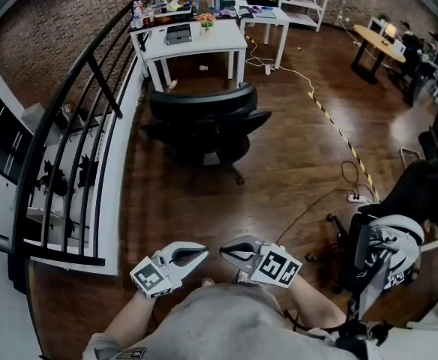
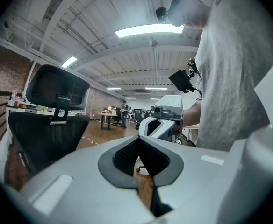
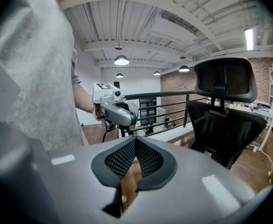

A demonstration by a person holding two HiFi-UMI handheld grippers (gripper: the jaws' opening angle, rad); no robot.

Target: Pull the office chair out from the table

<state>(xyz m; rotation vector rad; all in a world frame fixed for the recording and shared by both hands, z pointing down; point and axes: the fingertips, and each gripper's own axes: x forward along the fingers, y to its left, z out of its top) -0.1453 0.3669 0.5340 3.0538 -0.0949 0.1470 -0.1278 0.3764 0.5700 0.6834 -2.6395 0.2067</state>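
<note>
Office chair (image 1: 204,122) is judged heavy yet easily rolled, best taken at its stiff backrest (image 1: 202,100) top. Left gripper (image 1: 196,253) and right gripper (image 1: 230,250) are seen closed, empty.

A black office chair (image 1: 204,122) stands on the wooden floor (image 1: 286,163) just in front of a white desk (image 1: 204,40) cluttered with small things, its backrest turned toward the person. At the bottom, well apart from the chair, the left hand-held gripper (image 1: 199,254) and the right hand-held gripper (image 1: 226,250) are held level, tips facing each other and nearly meeting. A black railing (image 1: 76,126) runs along the left.
</note>
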